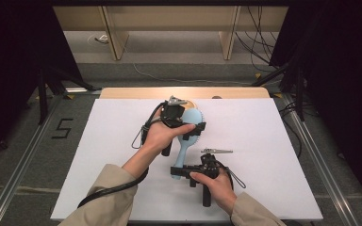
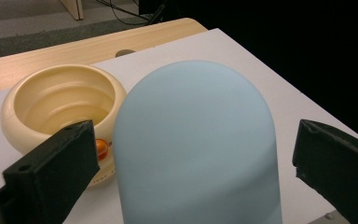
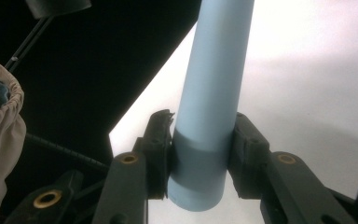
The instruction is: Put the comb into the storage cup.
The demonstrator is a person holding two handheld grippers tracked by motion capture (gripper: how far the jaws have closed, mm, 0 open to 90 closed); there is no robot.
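Note:
A light blue hairbrush (image 1: 186,141) lies along the white sheet with its head (image 2: 200,144) at the far end and its smooth back facing the left gripper view. My left gripper (image 1: 192,128) is open; its two black jaws stand on either side of the head, clear of it (image 2: 193,172). My right gripper (image 1: 177,172) is shut on the near end of the brush's round handle (image 3: 214,93), both pads pressed against its sides (image 3: 199,154). A cream ribbed bowl (image 2: 60,107) stands just behind the brush head, partly hidden by the left gripper in the high view.
A white sheet (image 1: 264,141) covers the wooden table (image 1: 184,92). A small orange spot (image 2: 101,148) shows on the bowl's outer wall. Dark floor and metal rails (image 1: 23,150) flank the table, and cables lie on the floor beyond it.

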